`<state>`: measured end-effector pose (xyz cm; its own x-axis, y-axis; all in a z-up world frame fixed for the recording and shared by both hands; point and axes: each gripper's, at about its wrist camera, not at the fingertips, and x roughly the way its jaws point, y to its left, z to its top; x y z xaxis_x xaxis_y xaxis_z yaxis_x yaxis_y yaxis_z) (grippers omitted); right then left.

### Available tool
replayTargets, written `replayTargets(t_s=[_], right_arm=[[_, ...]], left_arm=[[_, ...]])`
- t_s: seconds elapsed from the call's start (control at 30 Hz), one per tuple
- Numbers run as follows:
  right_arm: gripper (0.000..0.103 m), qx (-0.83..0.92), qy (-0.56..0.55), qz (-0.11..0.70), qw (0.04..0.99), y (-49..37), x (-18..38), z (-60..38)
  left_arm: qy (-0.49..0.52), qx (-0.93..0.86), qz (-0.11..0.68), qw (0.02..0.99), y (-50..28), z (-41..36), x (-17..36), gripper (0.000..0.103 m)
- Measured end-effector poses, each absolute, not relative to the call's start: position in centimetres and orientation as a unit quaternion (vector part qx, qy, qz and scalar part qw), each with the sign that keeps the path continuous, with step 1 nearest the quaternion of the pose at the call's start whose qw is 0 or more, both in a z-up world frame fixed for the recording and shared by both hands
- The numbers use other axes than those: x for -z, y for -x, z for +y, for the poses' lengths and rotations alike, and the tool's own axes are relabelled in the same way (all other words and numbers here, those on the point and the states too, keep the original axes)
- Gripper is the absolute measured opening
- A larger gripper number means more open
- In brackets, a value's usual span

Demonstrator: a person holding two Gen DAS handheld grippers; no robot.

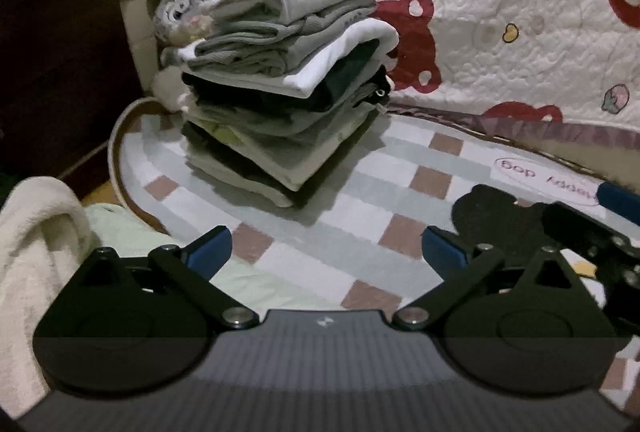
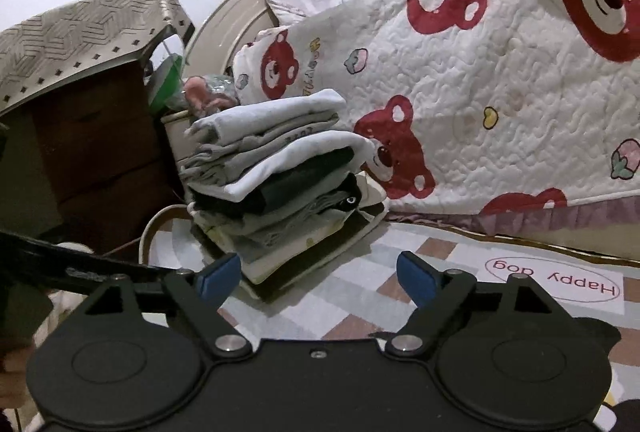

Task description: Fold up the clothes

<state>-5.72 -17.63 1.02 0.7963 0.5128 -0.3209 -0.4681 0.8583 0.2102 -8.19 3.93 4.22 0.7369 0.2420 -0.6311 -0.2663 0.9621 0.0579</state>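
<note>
**Folded stack on checked bed sheet; both grippers spread and empty**

On the bed, left wrist view:
- Stack of folded clothes [image 1: 288, 88]: white, grey and dark garments piled one on another, resting on the checked sheet [image 1: 360, 232], near its rounded far-left corner. Top layers lean and overhang to the right.
- Plush rabbit [image 1: 176, 0]: grey and pink, directly behind the stack, against it.
- Bear-print quilt [image 1: 500, 12]: white with red bear faces, heaped behind and to the right of the stack.
- Dark wooden cabinet [image 1: 60, 52]: beside the bed, at left.
- Cream towel [image 1: 36, 232]: fleecy, at the lower left edge, with a pale green cloth [image 1: 132, 232] beside it.
- Left gripper [image 1: 326, 252]: blue-padded fingers wide apart, nothing between them; it sits low over the sheet, short of the stack.
- Right gripper [image 1: 608, 208]: partly visible at the right edge, over a dark garment [image 1: 500, 212] lying on the sheet.

Right wrist view:
- Stack of folded clothes [image 2: 280, 168]: ahead and slightly left, on the sheet [image 2: 360, 304].
- "Happy dog" label [image 2: 554, 282]: printed on the sheet, right of the stack.
- Quilt [image 2: 500, 92] and cabinet [image 2: 92, 136]: flanking the stack, right and left.
- Right gripper [image 2: 318, 280]: fingers fully spread, holding nothing, close before the stack's base.
</note>
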Motion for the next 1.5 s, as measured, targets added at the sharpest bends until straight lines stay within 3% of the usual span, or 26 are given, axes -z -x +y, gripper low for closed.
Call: replayTargets(t_s=[1.5], right_arm=[[0.090,-0.274,-0.031,0.225,0.934,7.8,-1.2,-16.6]], left_arm=[[-0.004,-0.133,0.341,0.930,10.8,3.0,-4.0,0.103]])
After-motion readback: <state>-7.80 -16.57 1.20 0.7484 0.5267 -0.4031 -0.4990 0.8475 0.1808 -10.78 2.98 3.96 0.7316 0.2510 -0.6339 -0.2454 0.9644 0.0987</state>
